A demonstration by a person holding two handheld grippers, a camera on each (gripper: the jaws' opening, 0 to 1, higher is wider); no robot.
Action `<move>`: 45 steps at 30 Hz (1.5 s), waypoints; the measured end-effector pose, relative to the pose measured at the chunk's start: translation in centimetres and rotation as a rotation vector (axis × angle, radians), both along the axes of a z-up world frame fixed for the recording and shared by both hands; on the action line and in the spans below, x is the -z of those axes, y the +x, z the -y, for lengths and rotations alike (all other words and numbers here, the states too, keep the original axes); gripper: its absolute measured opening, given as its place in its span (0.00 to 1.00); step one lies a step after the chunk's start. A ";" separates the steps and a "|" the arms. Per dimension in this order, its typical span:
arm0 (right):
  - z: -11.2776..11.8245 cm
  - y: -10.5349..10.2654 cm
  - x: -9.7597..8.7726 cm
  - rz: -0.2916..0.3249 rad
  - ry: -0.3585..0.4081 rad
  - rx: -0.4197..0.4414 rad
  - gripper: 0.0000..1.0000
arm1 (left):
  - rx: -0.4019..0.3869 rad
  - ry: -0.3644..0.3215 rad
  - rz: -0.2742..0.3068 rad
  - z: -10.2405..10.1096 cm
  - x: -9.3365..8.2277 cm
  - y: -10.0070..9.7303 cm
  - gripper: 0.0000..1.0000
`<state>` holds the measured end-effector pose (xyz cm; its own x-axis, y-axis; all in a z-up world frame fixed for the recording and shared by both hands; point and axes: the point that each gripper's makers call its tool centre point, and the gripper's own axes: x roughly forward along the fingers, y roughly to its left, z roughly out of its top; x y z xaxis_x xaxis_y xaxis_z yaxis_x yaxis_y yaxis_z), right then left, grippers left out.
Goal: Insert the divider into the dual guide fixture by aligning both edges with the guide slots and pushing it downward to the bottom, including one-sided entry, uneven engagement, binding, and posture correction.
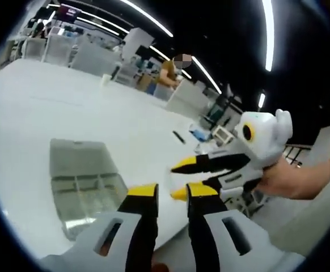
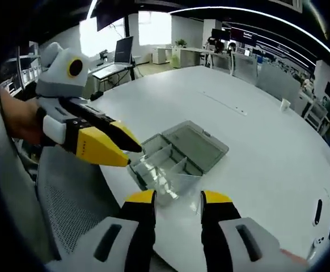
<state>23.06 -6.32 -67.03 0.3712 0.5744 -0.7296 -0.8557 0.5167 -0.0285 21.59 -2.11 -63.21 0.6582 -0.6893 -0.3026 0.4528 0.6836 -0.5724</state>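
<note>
- Yellow-tipped jaws of the right gripper [image 2: 178, 198] rise at the bottom of the right gripper view, standing apart with nothing between them, just short of the clear compartment box [image 2: 179, 156].
- That box lies open on the white table [image 2: 256, 141], near its curved edge; its lid is folded flat on the far side of the tray, and low partitions split the tray into cells.
- A clear divider sheet [image 2: 153, 164] appears to stand over the near corner of the box, touching the lower jaw tip of the left gripper [image 2: 117, 148]; whether that gripper clamps it I cannot tell.
- From the left gripper view, the left gripper [image 1: 171, 191] has its jaws apart, and the box [image 1: 83, 181] lies beside them, seen from above.
- The right gripper [image 1: 181, 178] comes in from the far side of the box in that view, its jaws apart, held by a hand [image 1: 292, 178].
- A faint clear edge shows between the two grippers there, too dim to be sure of.
- Mesh chair back [image 2: 68, 198] sits beside the table edge near the box, in the right gripper view.
- A paper cup [image 1: 105, 80] stands well beyond the box on the table.
</note>
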 end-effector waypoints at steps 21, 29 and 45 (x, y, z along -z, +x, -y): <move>-2.3 -0.8 -1.6 0.020 0.039 -0.041 0.26 | -0.048 -0.047 -0.007 -0.8 -0.5 -0.4 0.07; -2.9 -1.1 -2.0 0.023 0.054 -0.039 0.26 | -0.061 -0.050 -0.013 -0.9 -0.3 -0.4 0.06; -3.9 -1.3 -3.0 0.020 0.106 -0.035 0.26 | -0.098 -0.068 -0.036 -1.6 0.1 0.0 0.04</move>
